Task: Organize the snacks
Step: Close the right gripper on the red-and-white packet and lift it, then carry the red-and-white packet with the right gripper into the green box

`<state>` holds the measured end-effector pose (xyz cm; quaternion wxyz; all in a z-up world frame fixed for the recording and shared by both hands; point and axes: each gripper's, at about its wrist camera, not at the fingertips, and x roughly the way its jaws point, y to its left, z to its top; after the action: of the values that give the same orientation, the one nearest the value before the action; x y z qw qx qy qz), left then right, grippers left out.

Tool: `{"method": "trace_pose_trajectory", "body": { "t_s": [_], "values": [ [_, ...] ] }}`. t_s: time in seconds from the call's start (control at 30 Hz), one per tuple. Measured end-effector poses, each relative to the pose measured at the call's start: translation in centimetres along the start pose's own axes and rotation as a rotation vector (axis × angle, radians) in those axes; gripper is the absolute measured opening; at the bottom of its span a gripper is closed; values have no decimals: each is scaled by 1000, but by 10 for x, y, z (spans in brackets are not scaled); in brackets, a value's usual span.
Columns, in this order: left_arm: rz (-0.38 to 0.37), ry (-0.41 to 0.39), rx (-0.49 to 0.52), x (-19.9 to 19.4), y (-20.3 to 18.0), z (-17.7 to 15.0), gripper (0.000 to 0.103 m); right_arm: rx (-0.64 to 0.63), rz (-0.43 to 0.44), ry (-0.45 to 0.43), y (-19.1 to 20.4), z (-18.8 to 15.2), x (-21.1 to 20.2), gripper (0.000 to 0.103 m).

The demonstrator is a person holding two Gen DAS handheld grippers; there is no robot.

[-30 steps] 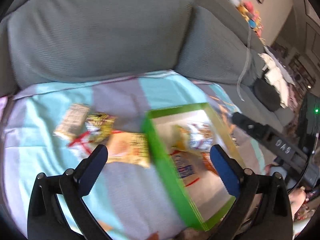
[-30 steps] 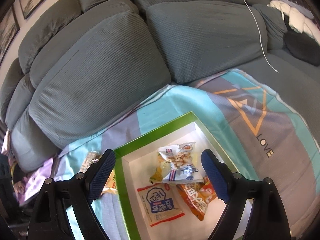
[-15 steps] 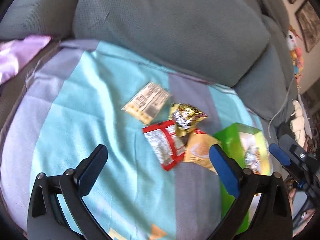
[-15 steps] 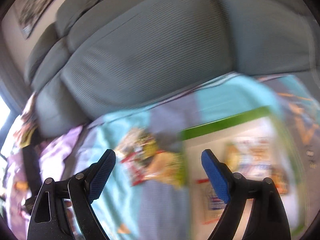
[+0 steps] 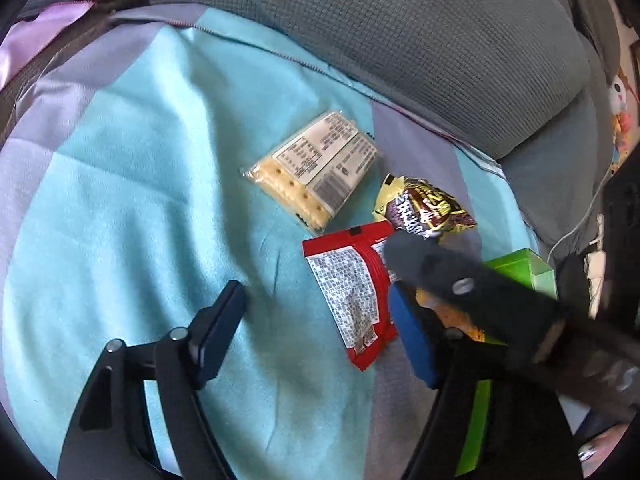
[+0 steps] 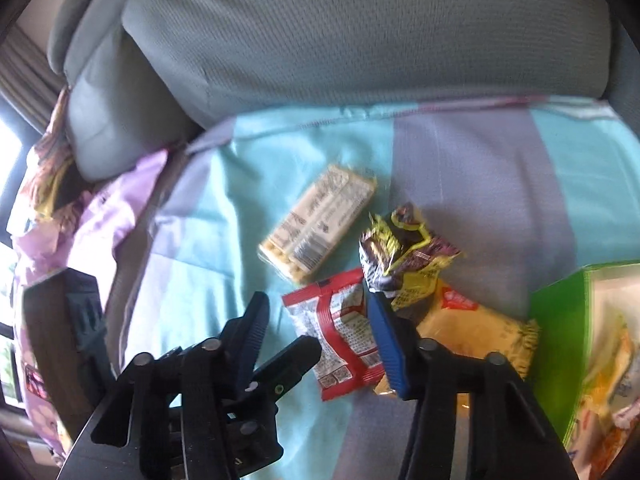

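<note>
Four loose packets on the striped blanket [image 5: 132,184] over the sofa seat, bunched toward its right side, near the back cushion [image 5: 420,28].

Leftmost, nearest the cushion: cracker pack [image 5: 314,174], flat, stiff, clear film over brittle biscuits; probably light but crushable, best pinched across a long edge with little force. Next, toward the seat's front edge: red sachet [image 5: 352,292], soft, crinkly, likely slippery foil; a crimped end seam looks the surest hold. Beside it: dark-and-yellow wrapper [image 5: 426,208], puffy and crumpled, apparently light, easy to pinch at a twisted corner. Under both: yellow packet [image 6: 478,330], pillow-like, partly covered, awkward until the others go. Furthest right: green box [image 6: 558,312] with snacks already inside, touching the yellow packet's end.

Left claw [image 5: 320,340]: wide apart, empty, low over the blanket just in front of the red sachet. Right claw [image 6: 320,328]: also wide, empty, straddling the red sachet.

Left wrist view only: the printed label side of the cracker pack in sharp detail, plus the right tool crossing over the sachet's right edge and hiding most of the yellow packet. Right wrist view only: the yellow packet's full length, the box interior, a lilac cloth [image 6: 104,220] at the seat's left edge; somewhat blurred overall.
</note>
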<state>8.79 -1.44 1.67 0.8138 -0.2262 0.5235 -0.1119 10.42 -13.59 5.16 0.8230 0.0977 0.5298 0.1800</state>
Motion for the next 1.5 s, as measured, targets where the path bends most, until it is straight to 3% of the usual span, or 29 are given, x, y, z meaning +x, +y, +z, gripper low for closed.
{"method": "trace_pose_trajectory", "body": {
  "t_s": [0.53,0.57,0.6,0.63,0.87,1.27,1.5],
  "values": [
    [87,-33,149,12,-19,-9,70,48,-3,92,-13,-7,31,53],
    [85,-35,153,12,-19,-8,65,44,-4,90,-12,-8,31,53],
    [63,-32,161,11,-19,-9,50,44,5,90,-11,-8,32,53],
    [22,-11,156,12,-20,-10,45,45,16,90,-11,-9,33,53],
    [36,-21,162,8,-25,-12,44,49,40,70,-10,-11,31,51],
    [71,-143,226,-29,-41,-20,44,48,113,-11,2,-16,4,50],
    [44,-207,261,-53,-50,-28,44,38,120,-84,9,-22,-21,50]
  ]
}}
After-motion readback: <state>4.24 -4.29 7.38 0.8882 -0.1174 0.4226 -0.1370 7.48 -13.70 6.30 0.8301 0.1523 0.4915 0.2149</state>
